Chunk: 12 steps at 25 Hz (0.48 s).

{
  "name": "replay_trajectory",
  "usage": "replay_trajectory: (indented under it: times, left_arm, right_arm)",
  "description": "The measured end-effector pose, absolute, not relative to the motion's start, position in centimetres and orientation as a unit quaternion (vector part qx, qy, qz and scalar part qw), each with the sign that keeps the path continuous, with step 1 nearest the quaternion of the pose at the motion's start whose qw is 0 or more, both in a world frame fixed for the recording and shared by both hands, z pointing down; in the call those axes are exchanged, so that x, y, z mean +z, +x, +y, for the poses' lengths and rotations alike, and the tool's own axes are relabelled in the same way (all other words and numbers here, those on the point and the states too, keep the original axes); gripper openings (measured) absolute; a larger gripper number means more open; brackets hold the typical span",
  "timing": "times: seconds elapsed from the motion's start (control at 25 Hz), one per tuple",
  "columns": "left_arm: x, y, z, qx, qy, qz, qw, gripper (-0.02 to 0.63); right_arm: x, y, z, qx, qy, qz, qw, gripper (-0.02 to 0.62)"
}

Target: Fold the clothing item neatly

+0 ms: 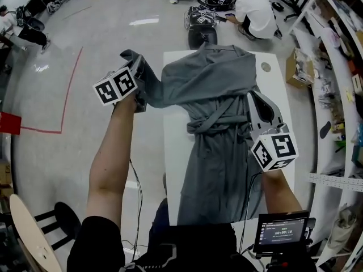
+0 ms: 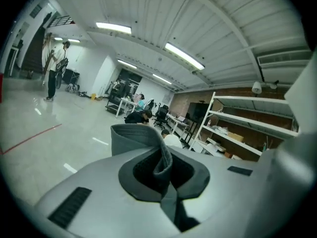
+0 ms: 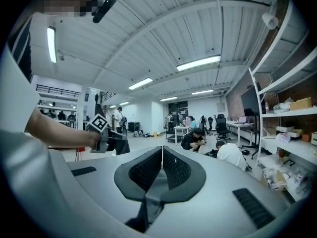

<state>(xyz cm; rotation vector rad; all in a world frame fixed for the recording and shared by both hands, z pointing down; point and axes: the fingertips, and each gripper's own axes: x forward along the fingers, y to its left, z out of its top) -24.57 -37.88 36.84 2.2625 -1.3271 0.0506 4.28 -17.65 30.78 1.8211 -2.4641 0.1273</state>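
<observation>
The left gripper has its jaws clamped on a bunched fold of the grey garment, which stands up between the pads. The right gripper has its pads pressed together, with a thin strip of the same grey cloth pinched at their base.

Only the head view shows the whole garment. It is raised between the two grippers above the white table, its lower part trailing down the tabletop toward the person and a tie knotted at its waist. The right gripper view alone shows the left marker cube from the side.

Beyond the table, a crouching person in a white top is on the floor. Shelving lines the right wall.
</observation>
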Motion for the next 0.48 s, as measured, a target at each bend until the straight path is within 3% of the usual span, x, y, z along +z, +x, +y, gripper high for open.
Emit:
replay_trajectory:
  times: [0.12, 0.24, 0.4, 0.48]
  left_arm:
    - [35.1, -19.0, -38.8, 0.055, 0.84, -0.486, 0.235, 0.005]
    - [36.3, -9.1, -38.9, 0.115, 0.858, -0.456, 0.208, 0.005]
    - [43.9, 10.0, -37.5, 0.243, 0.876, -0.386, 0.158, 0.005]
    - [48.0, 15.0, -36.5, 0.302, 0.868, -0.37, 0.137, 0.005]
  right_arm:
    - [30.8, 7.7, -16.9, 0.042, 0.593, -0.803, 0.027, 0.009]
    - [32.1, 13.6, -15.6, 0.049, 0.611, -0.79, 0.021, 0.009]
    - [36.0, 23.2, -13.1, 0.071, 0.64, -0.765, 0.017, 0.009]
    - [37.4, 26.2, -12.0, 0.084, 0.645, -0.759, 0.011, 0.009]
